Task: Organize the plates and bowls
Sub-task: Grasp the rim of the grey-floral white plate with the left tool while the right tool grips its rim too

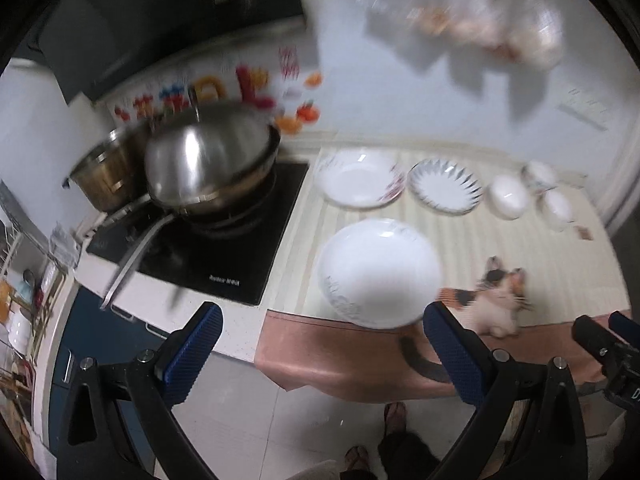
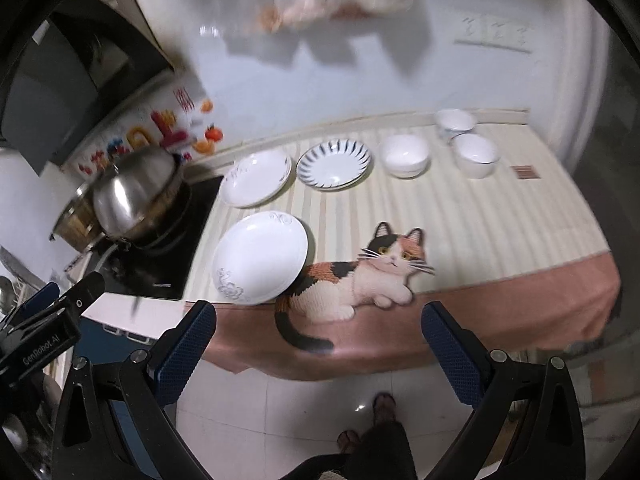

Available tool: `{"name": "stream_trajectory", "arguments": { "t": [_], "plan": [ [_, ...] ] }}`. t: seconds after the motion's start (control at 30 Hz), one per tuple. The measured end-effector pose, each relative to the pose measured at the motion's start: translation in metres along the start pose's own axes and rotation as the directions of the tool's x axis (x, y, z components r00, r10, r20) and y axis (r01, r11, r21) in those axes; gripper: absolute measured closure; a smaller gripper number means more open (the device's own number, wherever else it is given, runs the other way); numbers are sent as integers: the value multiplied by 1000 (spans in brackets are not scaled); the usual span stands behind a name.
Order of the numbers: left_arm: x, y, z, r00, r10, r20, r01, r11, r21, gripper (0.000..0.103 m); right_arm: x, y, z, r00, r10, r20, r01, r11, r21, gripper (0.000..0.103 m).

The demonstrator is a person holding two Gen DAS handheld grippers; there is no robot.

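Nearest to my cameras are the blue pads of the two grippers. My left gripper (image 1: 322,354) has its fingers spread wide and holds nothing; my right gripper (image 2: 318,350) is spread in the same way, also empty. Both hang above the floor, in front of the counter edge. On the striped cloth (image 2: 480,216) lies a white plate with grey pattern (image 2: 260,258), close to the front edge and partly over the cat picture (image 2: 360,276). Behind it, in a row, I see a second white plate (image 2: 256,178), a plate with dark rays (image 2: 334,164) and three white bowls (image 2: 404,156). At the left stands a steel pan (image 1: 212,160) on the black cooktop (image 1: 224,256).
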State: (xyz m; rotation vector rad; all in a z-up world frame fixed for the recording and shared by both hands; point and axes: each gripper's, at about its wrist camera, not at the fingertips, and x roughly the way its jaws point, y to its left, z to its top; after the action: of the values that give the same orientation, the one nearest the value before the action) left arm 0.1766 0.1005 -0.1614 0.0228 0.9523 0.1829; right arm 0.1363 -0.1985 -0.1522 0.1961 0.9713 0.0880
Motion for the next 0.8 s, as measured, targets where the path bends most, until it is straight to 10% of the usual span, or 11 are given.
{"name": "stream_trajectory", "arguments": {
  "t": [0.27, 0.43, 0.8],
  "plan": [
    [150, 7, 26, 972, -16, -236, 7, 999, -41, 1, 187, -10, 50, 969, 119, -217, -120, 993, 6, 0],
    [229, 16, 32, 924, -67, -377, 32, 995, -96, 13, 287, -14, 72, 929, 165, -332, -164, 986, 32, 4],
    [298, 1, 19, 846, -174, -505, 112, 982, -151, 59, 400, 2, 77, 825, 241, -511, -275, 961, 9, 61]
  ]
}}
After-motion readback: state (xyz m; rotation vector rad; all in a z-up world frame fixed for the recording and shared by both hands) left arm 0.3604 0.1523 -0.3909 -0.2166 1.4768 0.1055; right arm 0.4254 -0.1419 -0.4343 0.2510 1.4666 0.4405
